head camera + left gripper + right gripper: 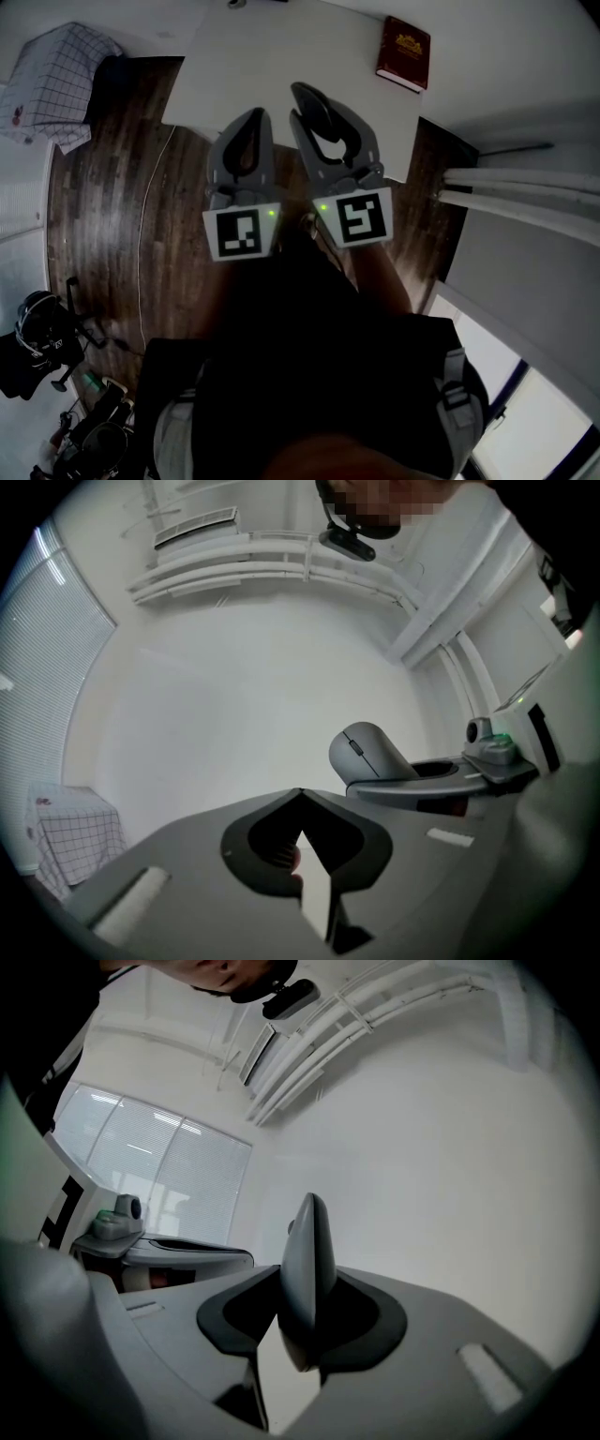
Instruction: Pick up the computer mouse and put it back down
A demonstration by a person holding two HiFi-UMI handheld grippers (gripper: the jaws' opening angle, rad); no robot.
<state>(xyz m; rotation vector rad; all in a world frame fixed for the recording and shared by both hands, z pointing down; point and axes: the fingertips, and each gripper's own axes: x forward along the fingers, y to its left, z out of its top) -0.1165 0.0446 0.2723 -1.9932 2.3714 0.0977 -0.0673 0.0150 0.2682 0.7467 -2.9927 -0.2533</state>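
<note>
A dark grey computer mouse (313, 110) is held on its side, off the white table (281, 56), between the jaws of my right gripper (325, 127). In the right gripper view the mouse (304, 1265) stands edge-on, with the right gripper (300, 1288) shut on it. My left gripper (251, 122) hangs just to the left of it, with its jaws together and nothing in them. In the left gripper view the tips of the left gripper (298, 796) meet. There the mouse (364, 752) shows to the right, sticking out of the right gripper.
A red book (404, 53) lies at the table's far right. A checked cloth (56, 84) lies at the left. Dark wooden floor (112, 234) shows below, with dark equipment (47, 347) at the lower left. White pipes (525, 192) run along the right.
</note>
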